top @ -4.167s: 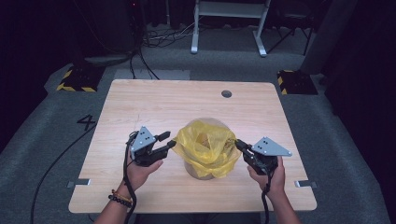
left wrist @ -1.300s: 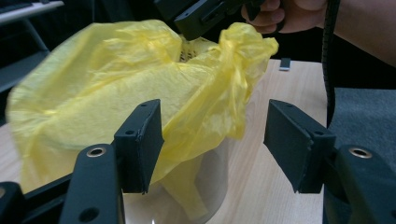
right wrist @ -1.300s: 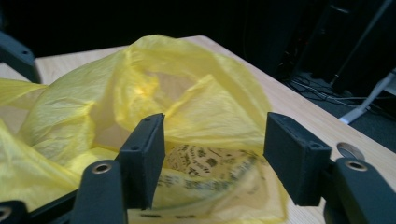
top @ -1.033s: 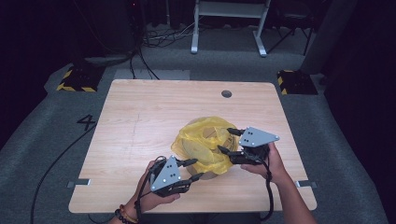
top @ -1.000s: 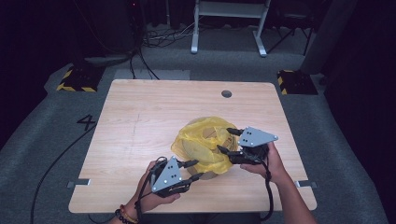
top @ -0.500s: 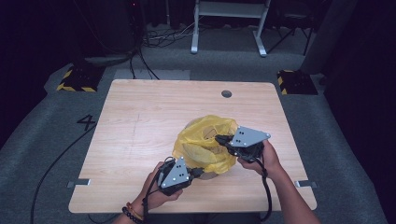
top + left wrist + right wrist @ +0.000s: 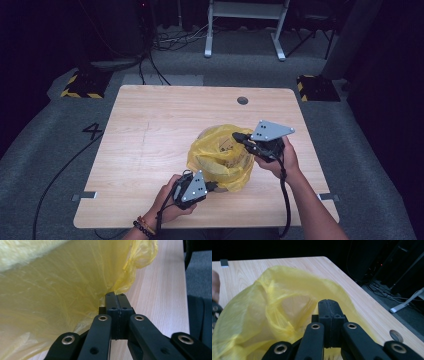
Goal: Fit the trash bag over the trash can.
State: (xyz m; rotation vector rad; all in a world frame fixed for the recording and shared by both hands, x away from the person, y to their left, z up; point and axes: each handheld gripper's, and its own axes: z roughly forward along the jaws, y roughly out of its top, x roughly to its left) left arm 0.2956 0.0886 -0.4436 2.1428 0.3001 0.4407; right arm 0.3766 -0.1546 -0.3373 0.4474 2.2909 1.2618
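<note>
Pinching the yellow bag with the left gripper, jaws clamped on its lower edge; right gripper likewise clamped (upper rim) on the table.

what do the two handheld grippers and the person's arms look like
Both the left gripper and the right gripper are black, with flat linkage arms pinned by brass-coloured rivets. Each carries a grey three-cornered plate and trails a black cable. The forearms are unsleeved; the left wrist wears beaded bracelets.
</note>
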